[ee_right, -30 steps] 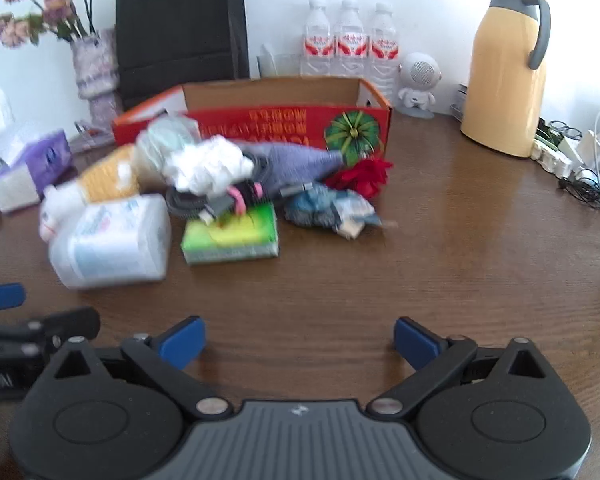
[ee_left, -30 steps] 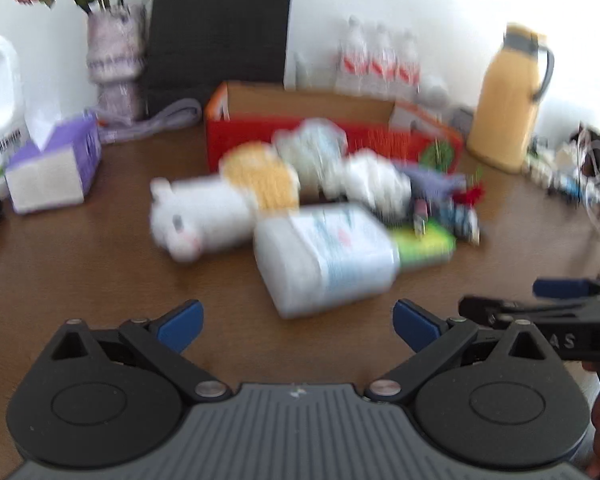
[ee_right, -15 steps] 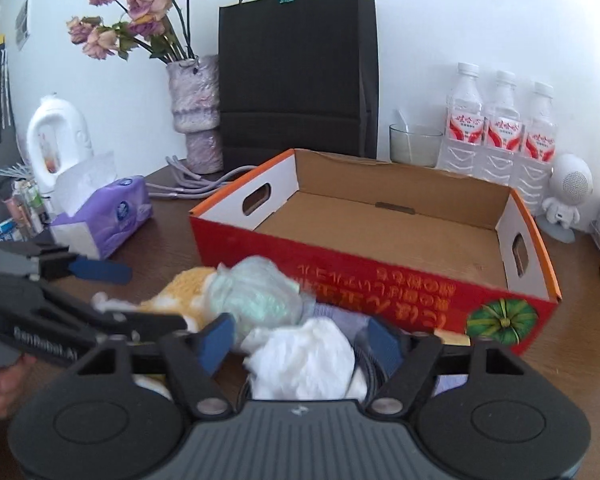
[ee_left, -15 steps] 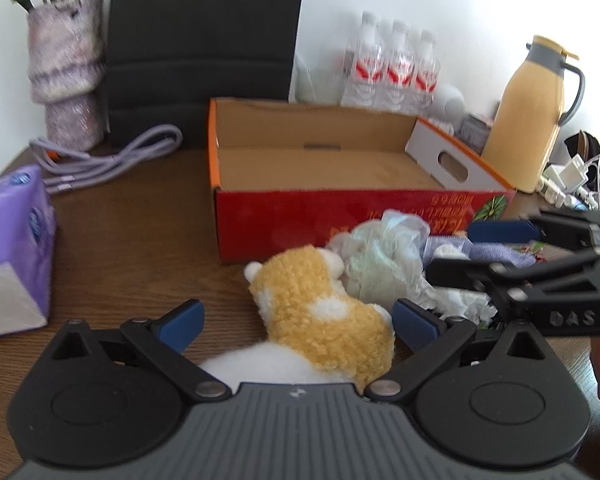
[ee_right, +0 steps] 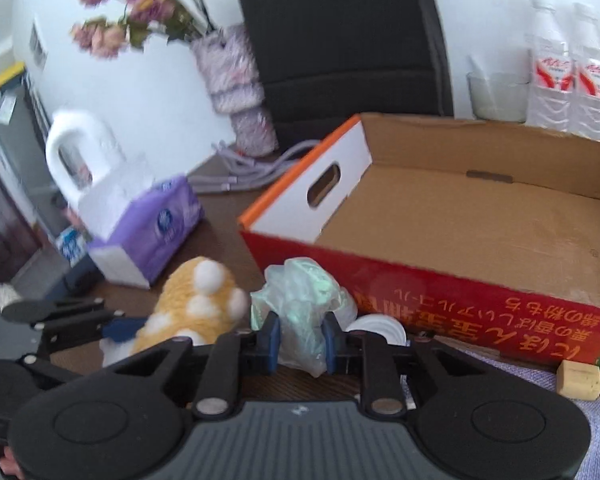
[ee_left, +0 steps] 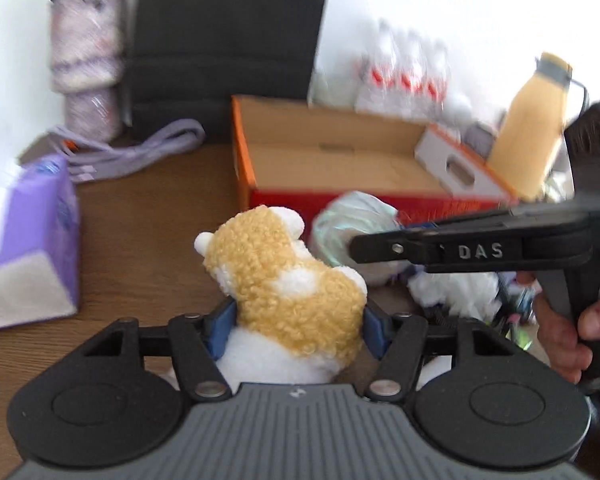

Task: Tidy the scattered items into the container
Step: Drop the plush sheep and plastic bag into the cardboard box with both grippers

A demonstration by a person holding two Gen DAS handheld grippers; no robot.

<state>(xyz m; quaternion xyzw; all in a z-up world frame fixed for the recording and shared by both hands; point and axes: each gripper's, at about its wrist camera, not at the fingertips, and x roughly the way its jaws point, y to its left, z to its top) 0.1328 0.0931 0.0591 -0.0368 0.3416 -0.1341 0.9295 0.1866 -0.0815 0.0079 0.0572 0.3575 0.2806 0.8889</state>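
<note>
A yellow-and-white plush toy (ee_left: 284, 280) lies on the brown table in front of the red cardboard box (ee_left: 340, 204). My left gripper (ee_left: 298, 332) is closing, and its blue pads press on the plush's sides. A crumpled pale green plastic bag (ee_right: 300, 296) sits beside the plush (ee_right: 196, 300). On this bag my right gripper (ee_right: 302, 342) is closing, pads pinching it. The box (ee_right: 460, 220) is open-topped and its cardboard floor is bare. In the left wrist view a hand (ee_left: 568, 344) holds the right tool, which crosses above the bag (ee_left: 348, 224).
A purple tissue box (ee_left: 24, 240) stands at the left, with a white jug (ee_right: 80, 160) behind it. A vase (ee_left: 88, 60), a black paper bag (ee_left: 228, 40), water bottles (ee_right: 552, 68) and a yellow flask (ee_left: 536, 128) line the back. A white crumpled bag (ee_left: 452, 288) lies at the right.
Both grippers moved forward into the pile and closed from wide open, the left one onto the plush toy, the right one onto the green plastic bag.
</note>
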